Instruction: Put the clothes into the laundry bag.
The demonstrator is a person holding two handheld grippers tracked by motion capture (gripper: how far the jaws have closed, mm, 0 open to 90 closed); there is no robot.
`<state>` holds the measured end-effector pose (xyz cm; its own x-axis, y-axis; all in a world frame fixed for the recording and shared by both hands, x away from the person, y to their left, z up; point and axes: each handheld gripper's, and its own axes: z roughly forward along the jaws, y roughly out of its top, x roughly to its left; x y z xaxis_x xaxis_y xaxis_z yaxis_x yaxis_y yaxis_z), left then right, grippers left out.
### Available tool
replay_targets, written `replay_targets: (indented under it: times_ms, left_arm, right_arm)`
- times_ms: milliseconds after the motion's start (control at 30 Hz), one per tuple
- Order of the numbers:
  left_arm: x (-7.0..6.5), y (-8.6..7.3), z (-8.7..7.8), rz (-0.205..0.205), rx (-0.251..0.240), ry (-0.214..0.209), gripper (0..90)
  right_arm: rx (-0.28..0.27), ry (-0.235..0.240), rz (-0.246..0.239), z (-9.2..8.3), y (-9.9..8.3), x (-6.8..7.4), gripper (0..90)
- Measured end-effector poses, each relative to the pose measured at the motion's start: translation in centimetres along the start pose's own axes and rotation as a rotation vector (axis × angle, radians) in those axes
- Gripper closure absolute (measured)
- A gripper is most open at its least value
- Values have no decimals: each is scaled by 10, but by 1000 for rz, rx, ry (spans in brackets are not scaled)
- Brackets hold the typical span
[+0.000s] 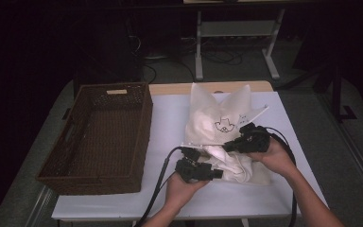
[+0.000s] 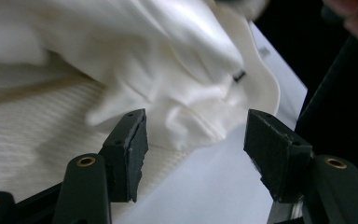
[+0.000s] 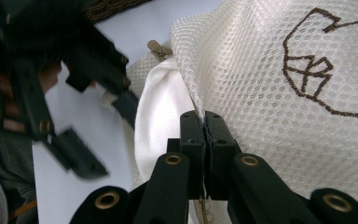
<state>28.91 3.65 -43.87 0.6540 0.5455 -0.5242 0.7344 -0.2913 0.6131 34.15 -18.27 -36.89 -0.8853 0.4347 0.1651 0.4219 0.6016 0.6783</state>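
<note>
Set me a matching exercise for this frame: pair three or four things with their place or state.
Things:
1. left hand-held gripper
2. right hand-held gripper
3. brown wicker basket
4. white cloth garment

States:
a. shut on the cream mesh bag's edge
b. left part of the table
c. partly inside the mesh bag
d. jaws apart, gripping nothing

Pairs: 1-d, 2-a, 3-b, 4-c
</note>
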Motion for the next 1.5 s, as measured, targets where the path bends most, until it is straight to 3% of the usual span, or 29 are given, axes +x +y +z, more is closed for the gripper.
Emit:
replay_targets:
  times_ms: [67, 167, 233, 400, 467, 567, 633, 733, 833, 933, 1033, 1200, 1500]
  left_arm:
    - [2, 2, 13, -38, 1, -26, 387]
    - [4, 10, 31, -68, -23, -18, 409]
    - [6, 14, 39, -63, -35, 6, 534]
    - [10, 28, 43, -63, -74, 9, 832]
    - [9, 36, 40, -39, -93, 35, 853]
    - [12, 47, 36, -52, -150, 57, 860]
    - [17, 51, 38, -70, -141, 52, 859]
    - [19, 52, 42, -54, -111, 66, 857]
    - [23, 53, 40, -70, -105, 62, 853]
    - [25, 56, 38, -63, -94, 69, 851]
    - [27, 58, 39, -70, -87, 78, 850]
    - [28, 65, 38, -69, -72, 95, 850]
    - [28, 69, 40, -68, -62, 108, 853]
  right_arm:
    - [3, 0, -2, 1, 0, -1, 874]
    - [6, -1, -5, 0, 0, 0, 873]
    - [5, -10, -9, -2, -1, 0, 874]
    - [-1, -11, -7, -6, -5, -1, 875]
    - [-11, -9, -9, -8, -5, -1, 876]
    - [-26, 2, -3, -9, -5, -2, 876]
    - [-33, -2, -2, -10, -4, -4, 874]
    - [-40, -19, -5, -11, -4, -4, 827]
    - [-95, -2, -4, -20, -6, 1, 693]
    - [-122, 26, -32, -29, -14, 12, 671]
    - [-85, 17, -59, -24, -26, 25, 648]
    - [23, 10, -91, 4, -46, 37, 637]
    - [138, -46, -155, 45, -55, 45, 567]
